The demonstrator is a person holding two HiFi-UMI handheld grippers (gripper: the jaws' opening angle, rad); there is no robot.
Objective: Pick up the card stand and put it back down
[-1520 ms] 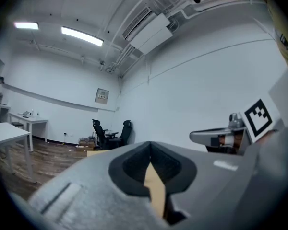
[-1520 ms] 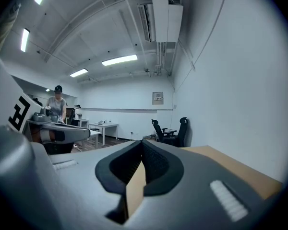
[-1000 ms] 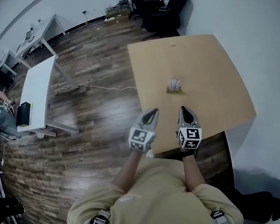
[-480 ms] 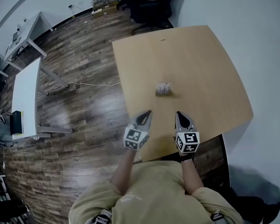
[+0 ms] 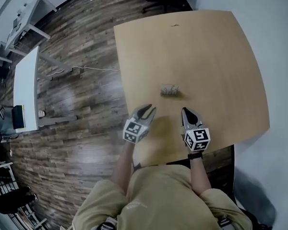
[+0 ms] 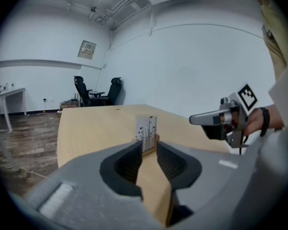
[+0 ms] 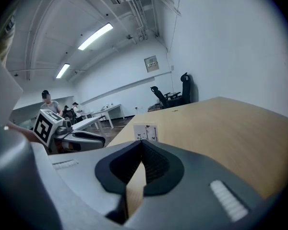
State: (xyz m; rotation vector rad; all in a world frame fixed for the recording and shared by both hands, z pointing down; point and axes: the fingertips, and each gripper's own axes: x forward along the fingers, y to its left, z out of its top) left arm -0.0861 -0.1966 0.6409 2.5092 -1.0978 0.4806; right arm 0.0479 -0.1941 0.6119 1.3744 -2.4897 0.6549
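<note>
Two grippers held below stand [image 5: 169, 90] mid-frame: left gripper [image 5: 145, 111] just cracked open, nothing between; right gripper [image 5: 187, 113] pinched together, empty. Stand judged light, tippy; wooden base [image 6: 155, 140] best gripped.

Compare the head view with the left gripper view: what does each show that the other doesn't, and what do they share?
Only the head view: the table's full outline, the wooden floor, the white desk at left, and the person's torso.

Only the left gripper view: the wall panel, the ceiling pipes, and a close look along the left gripper's jaws, which have just been opening and stand slightly apart with nothing between them.

Both: the card stand, upright on the table and apart from both grippers, and the right gripper.
</note>
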